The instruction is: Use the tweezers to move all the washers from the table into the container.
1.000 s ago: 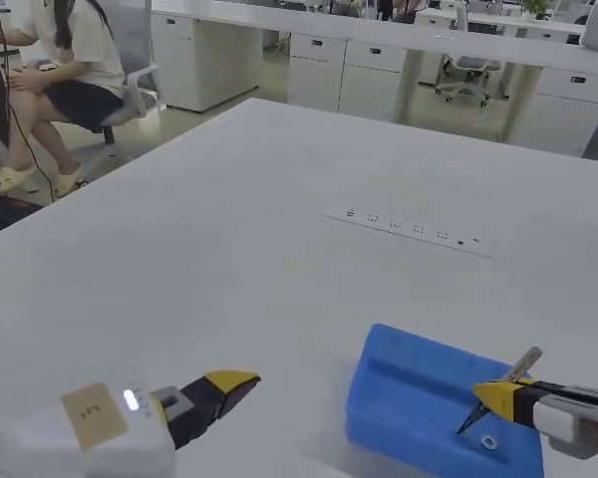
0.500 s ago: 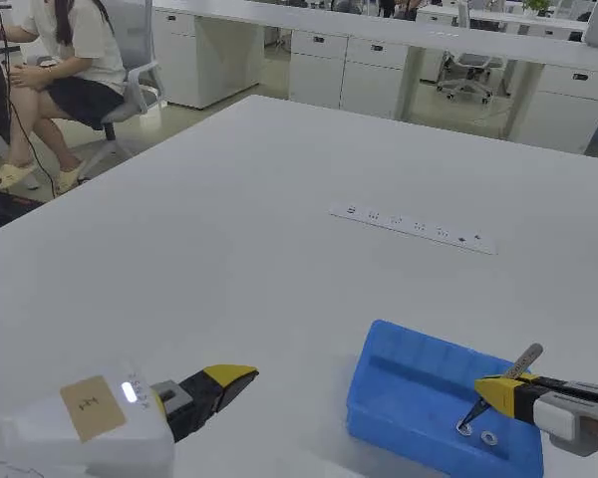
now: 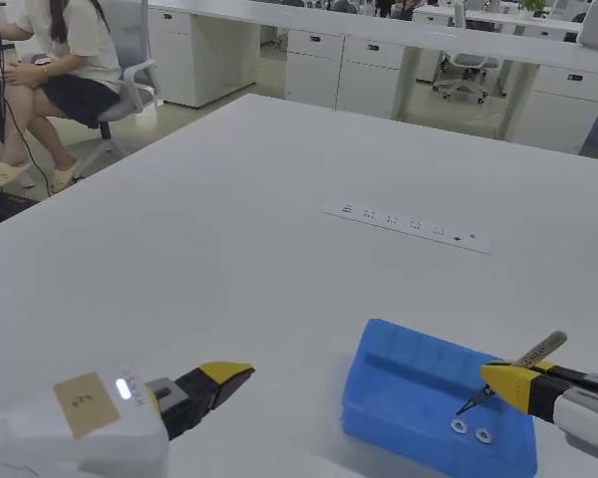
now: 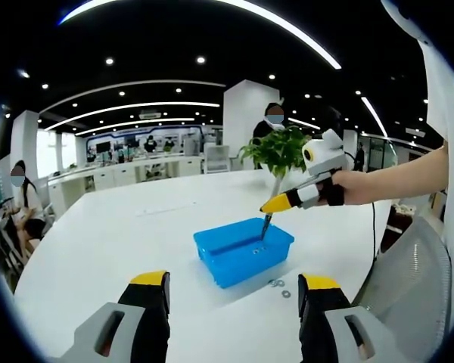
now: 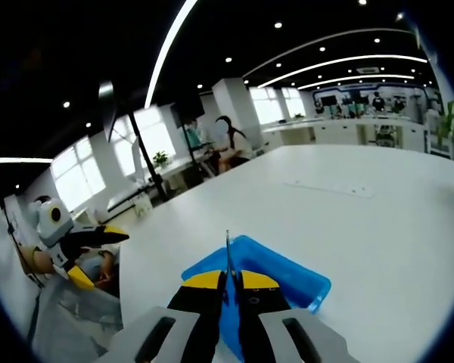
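Observation:
The blue container (image 3: 419, 393) stands on the white table near its front right, and two small washers (image 3: 459, 428) lie inside it. My right gripper (image 3: 500, 378) is shut on the thin tweezers (image 3: 475, 400), whose tips hang just above those washers. In its own view the right gripper (image 5: 231, 280) holds the tweezers (image 5: 228, 257) over the blue container (image 5: 287, 276). The left gripper (image 4: 233, 281) is open and holds nothing, a short way from the container (image 4: 244, 248). Two loose washers (image 4: 276, 283) lie on the table beside the container. In the head view the left gripper (image 3: 224, 376) is at the lower left.
A flat power strip (image 3: 407, 227) is set into the table beyond the container. A person sits on a chair (image 3: 65, 60) at the far left, off the table. White cabinets (image 3: 379, 70) line the back. A potted plant (image 4: 280, 147) stands behind the right hand.
A second washer now lies in the container beside the first. The tweezers' tips have risen a little above the container floor. The left gripper has hardly moved.

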Demonstrator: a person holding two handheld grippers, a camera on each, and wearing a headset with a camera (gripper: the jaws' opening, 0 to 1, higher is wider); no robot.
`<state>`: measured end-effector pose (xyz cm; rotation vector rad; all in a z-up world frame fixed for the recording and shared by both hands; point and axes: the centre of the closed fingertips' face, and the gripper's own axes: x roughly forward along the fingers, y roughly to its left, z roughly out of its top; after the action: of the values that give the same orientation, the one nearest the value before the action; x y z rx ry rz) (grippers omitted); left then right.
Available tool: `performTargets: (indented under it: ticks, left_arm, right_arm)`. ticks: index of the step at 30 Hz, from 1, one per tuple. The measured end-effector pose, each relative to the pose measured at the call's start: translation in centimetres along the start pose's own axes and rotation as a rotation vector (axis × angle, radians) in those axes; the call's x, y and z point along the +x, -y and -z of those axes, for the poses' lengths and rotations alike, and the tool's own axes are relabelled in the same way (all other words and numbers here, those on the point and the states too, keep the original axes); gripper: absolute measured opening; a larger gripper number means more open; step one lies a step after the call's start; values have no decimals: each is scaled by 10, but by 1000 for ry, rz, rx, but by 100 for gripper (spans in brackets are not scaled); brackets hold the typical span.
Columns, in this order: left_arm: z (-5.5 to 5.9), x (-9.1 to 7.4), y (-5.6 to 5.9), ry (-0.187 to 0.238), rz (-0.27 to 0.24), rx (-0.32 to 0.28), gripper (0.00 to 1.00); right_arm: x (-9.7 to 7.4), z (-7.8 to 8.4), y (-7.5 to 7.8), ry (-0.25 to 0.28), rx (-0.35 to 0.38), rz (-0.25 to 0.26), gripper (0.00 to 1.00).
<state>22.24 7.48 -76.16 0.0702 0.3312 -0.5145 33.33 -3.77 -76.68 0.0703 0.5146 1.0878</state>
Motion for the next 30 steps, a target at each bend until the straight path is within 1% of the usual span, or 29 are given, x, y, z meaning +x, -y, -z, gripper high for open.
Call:
performTargets:
  ticks: [4, 6, 13, 16, 22, 26, 30]
  left_arm:
    - [0, 0, 0, 0, 2, 2, 69]
    - [0, 0, 1, 0, 3, 1, 69]
    - [0, 0, 0, -2, 3, 5, 69]
    - [0, 0, 0, -1, 3, 5, 69]
    - [0, 0, 1, -1, 5, 7, 68]
    - [0, -1, 1, -2, 3, 6, 68]
    - [0, -1, 0, -2, 1, 5, 68]
  right_arm:
    - [-4, -3, -12, 20, 1, -19, 4]
    - [-5, -3, -17, 21, 0, -31, 4]
    - [-3, 6, -36, 10, -5, -69, 4]
    - [-2, 14, -44, -9, -10, -89, 4]
    - [4, 33, -47, -68, -31, -107, 4]
    - [8, 42, -45, -94, -35, -113, 4]
    - [12, 50, -46, -125, -49, -120, 4]
